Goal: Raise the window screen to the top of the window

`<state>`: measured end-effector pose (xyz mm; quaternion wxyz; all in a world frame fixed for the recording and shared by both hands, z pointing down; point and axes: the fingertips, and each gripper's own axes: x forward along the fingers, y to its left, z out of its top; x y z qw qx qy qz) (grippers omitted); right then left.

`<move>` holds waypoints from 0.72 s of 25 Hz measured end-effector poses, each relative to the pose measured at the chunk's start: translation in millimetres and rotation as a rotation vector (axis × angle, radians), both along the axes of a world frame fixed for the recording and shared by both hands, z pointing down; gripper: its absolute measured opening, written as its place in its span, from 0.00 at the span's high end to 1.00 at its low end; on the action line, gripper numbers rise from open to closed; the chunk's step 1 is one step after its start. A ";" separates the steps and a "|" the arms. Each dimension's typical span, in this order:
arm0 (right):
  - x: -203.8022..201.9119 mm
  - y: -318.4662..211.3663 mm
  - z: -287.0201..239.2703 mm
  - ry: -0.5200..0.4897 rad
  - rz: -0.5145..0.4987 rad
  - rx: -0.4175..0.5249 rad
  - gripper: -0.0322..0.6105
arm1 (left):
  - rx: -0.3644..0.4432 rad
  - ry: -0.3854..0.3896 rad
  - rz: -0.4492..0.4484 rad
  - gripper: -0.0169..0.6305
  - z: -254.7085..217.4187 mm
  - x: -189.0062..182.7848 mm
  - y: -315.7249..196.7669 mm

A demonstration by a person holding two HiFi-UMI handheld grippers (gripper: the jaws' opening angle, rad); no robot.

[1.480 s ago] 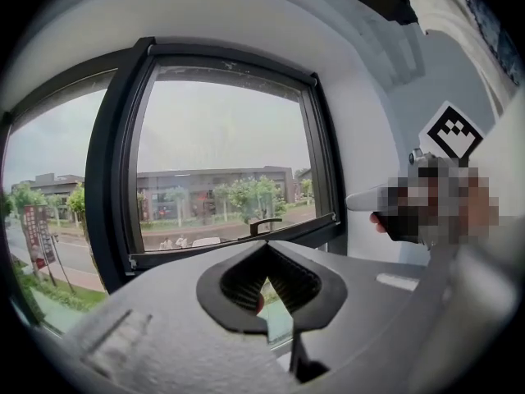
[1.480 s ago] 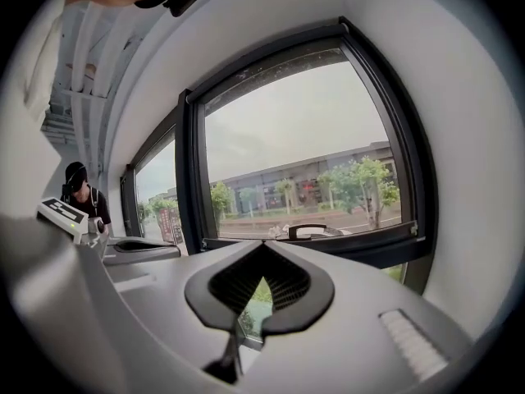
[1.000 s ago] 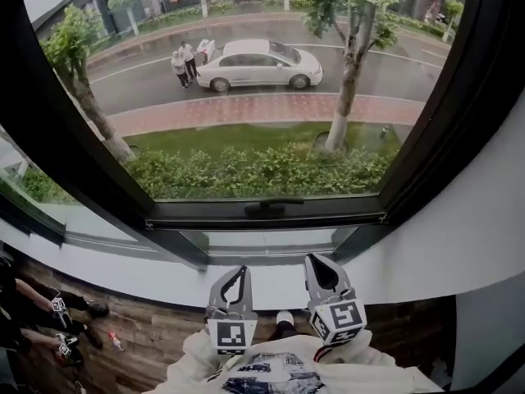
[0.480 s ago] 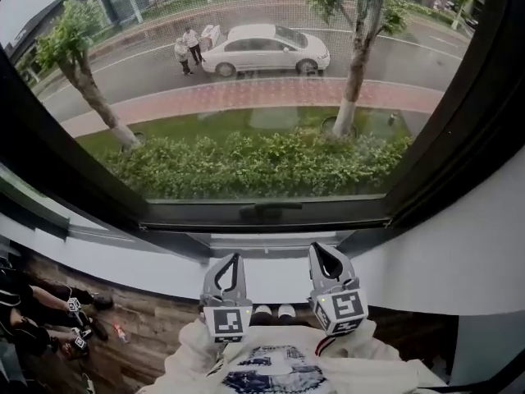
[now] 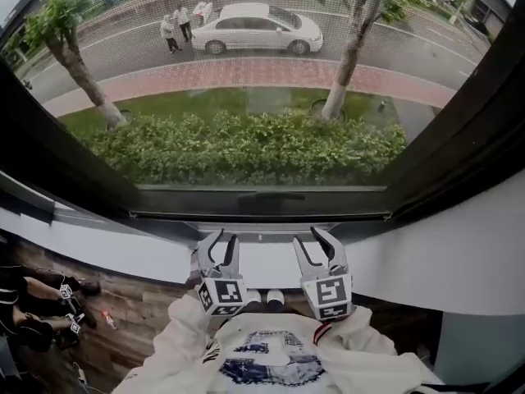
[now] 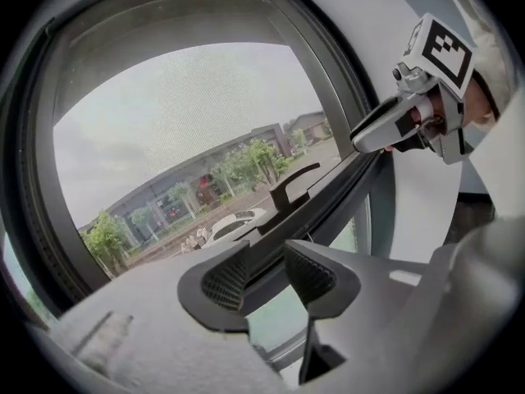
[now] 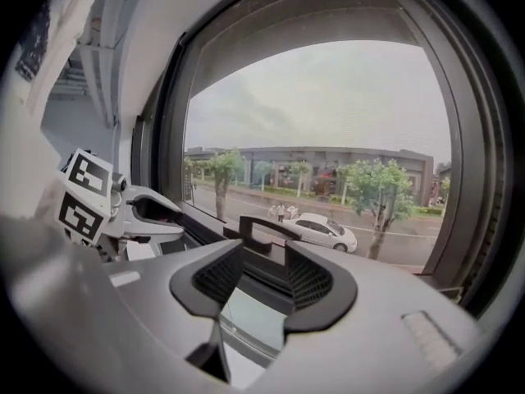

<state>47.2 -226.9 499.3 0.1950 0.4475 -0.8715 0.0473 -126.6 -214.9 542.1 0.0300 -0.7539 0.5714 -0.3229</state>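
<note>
Head view: window screen [image 5: 246, 80] is fully down, mesh over the whole pane, its bottom bar [image 5: 262, 213] at the foot of the window frame [image 5: 74, 171]. The bar's black handle [image 5: 269, 199] is centred on it, at 12 o'clock from the gap between the two grippers. Left gripper [image 5: 221, 238] is at about 7 o'clock from the handle and right gripper [image 5: 312, 238] at about 5 o'clock. Both are over the white sill [image 5: 148, 257], pointing at the bar and short of it, no contact. Left gripper view: left gripper [image 6: 267, 257] jaws have just been opening and stand partly spread. Only the bottom bar and glass show through the gap, and nothing is pinched. The handle [image 6: 291, 189] is at 12 o'clock just past the tips, and the right gripper [image 6: 394, 130] is at 2 o'clock. Right gripper view: right gripper [image 7: 264, 257] is the same, jaws just opened partway, nothing between the pads. The handle [image 7: 262, 228] is dead ahead at 12 o'clock, clear of the tips, and the left gripper [image 7: 156, 212] is at 10 o'clock. Outside there is a hedge [image 5: 246, 146] below and a white car [image 5: 254, 29] at 12 o'clock.
</note>
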 end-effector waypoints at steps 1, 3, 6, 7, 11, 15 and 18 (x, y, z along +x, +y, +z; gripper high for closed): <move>-3.2 0.2 4.1 0.028 -0.014 -0.002 0.68 | -0.026 -0.015 0.010 0.73 6.6 -0.5 -0.4; -10.1 2.7 17.0 0.071 -0.058 -0.033 0.61 | -0.080 -0.039 0.029 0.64 20.0 -1.3 -0.3; -22.2 7.6 43.6 0.088 -0.149 -0.116 0.40 | -0.107 -0.084 0.055 0.57 32.8 -4.7 -3.2; -24.9 7.3 50.0 0.100 -0.172 -0.127 0.37 | -0.107 -0.107 0.067 0.56 35.8 -6.4 -5.5; -27.9 2.6 69.1 0.249 -0.235 -0.095 0.27 | -0.097 -0.264 0.147 0.52 49.4 -14.0 -13.8; -32.6 -1.5 86.9 0.361 -0.284 -0.076 0.26 | -0.139 -0.342 0.193 0.48 67.8 -29.0 -17.6; -32.7 -3.2 96.0 0.402 -0.305 -0.072 0.22 | -0.157 -0.357 0.202 0.48 74.3 -34.2 -21.0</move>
